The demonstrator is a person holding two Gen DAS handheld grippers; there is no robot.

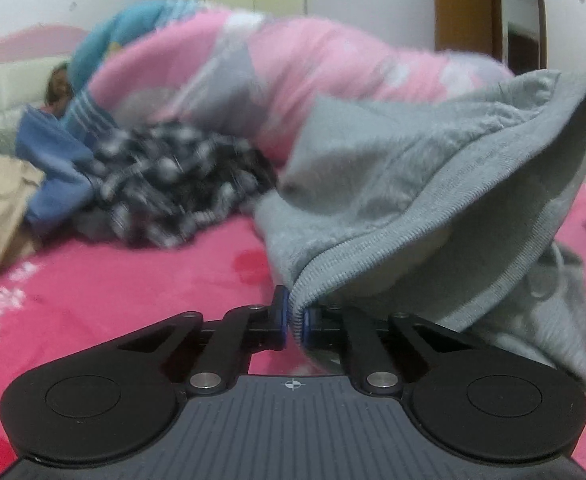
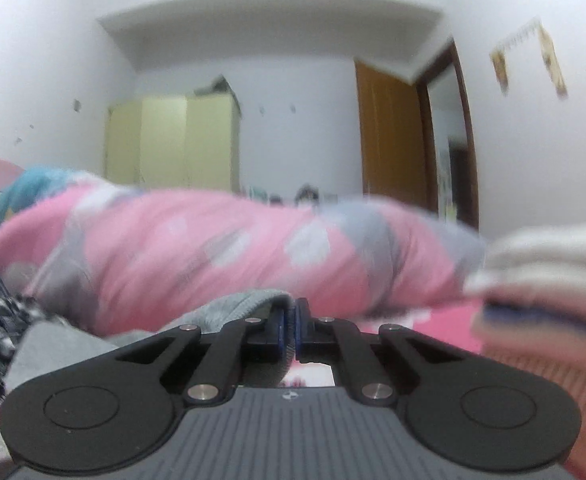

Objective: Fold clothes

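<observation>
Pink bedsheet [image 1: 133, 280] underneath, both grippers — left [image 1: 295, 320], right [image 2: 289, 330] — clenched the grey sweater's [image 1: 393, 168] hem, lifting it; spreading flat seemed next.

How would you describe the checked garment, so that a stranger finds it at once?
Start at the pink bedsheet and look toward the big pink quilt. In front of it lies the black-and-white checked garment, crumpled between a blue garment and the grey garment; only it is checked.
</observation>
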